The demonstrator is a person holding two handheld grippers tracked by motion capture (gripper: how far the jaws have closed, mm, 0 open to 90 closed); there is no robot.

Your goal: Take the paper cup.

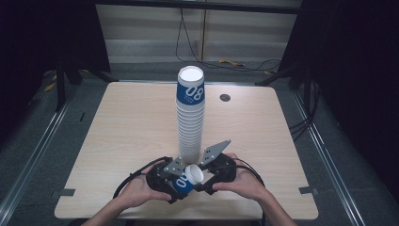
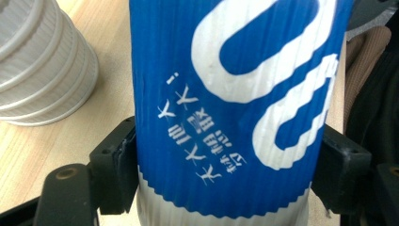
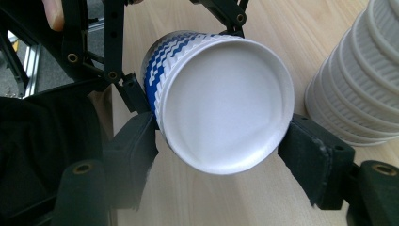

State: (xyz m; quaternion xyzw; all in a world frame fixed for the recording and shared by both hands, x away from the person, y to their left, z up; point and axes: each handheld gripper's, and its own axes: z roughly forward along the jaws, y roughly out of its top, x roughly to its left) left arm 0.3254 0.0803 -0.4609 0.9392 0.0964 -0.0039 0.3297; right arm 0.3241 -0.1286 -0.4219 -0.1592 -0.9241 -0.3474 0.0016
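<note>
The left gripper (image 1: 175,184) is clenched on the blue paper cup (image 1: 187,179), which lies tipped on its side just above the near edge of the desk (image 1: 122,122), mouth toward the right gripper (image 1: 203,181). That one's jaws flank the rim, contact unclear. The cup stack (image 1: 190,117) stands directly beyond.

— Where's the cup (image 1: 188,178)?

— Between the left gripper (image 1: 175,181) and the right gripper (image 1: 207,177), lying tilted (mouth toward the right one).

— And the stack (image 1: 190,115)?

— Just behind both grippers, standing on the table (image 1: 127,127).
</note>
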